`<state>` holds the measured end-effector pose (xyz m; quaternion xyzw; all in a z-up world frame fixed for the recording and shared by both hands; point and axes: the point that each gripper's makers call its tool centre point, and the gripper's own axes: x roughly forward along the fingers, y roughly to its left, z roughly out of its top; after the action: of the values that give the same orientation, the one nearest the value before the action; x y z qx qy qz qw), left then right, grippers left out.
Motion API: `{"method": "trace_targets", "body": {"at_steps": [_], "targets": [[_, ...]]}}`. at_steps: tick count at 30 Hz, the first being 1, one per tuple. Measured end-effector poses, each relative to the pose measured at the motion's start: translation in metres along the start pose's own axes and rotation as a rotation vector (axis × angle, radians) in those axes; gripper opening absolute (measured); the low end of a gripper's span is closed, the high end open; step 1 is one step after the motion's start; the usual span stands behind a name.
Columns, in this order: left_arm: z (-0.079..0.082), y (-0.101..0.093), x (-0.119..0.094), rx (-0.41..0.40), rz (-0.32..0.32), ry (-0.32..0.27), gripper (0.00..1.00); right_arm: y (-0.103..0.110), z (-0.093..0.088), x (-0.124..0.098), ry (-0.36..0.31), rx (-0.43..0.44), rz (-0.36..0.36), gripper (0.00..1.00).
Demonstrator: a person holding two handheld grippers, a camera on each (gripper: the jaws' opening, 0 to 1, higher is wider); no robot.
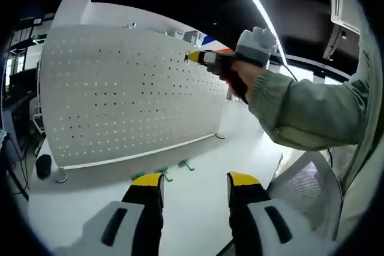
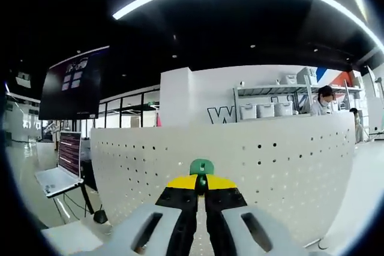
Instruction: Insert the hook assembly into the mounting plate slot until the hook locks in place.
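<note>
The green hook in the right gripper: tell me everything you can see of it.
The green hook is a small piece that looks like plastic, pinched between the yellow-tipped jaws of the right gripper. Its rounded top pokes above the tips; the rest is hidden between them. It sits close in front of the white pegboard, near its upper edge; whether it touches a hole cannot be told. In the left gripper view it is too small to make out.

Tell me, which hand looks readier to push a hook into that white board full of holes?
The right: its gripper already pinches a green plastic hook at the white perforated board. The left gripper hangs open, well back.
</note>
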<state>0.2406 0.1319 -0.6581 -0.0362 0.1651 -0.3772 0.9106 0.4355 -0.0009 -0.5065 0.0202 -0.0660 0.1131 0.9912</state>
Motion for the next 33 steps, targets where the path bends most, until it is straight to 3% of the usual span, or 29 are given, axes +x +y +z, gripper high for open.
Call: {"method": "trace_targets", "body": {"at_steps": [18, 33], "targets": [[-0.008, 0.003, 0.006, -0.024, -0.013, 0.018, 0.43, 0.009, 0.0, 0.041, -0.036, -0.019, -0.037, 0.0], [-0.01, 0.005, 0.008, -0.036, -0.02, 0.019, 0.43, 0.011, 0.001, 0.061, -0.037, -0.04, -0.044, 0.0]]}}
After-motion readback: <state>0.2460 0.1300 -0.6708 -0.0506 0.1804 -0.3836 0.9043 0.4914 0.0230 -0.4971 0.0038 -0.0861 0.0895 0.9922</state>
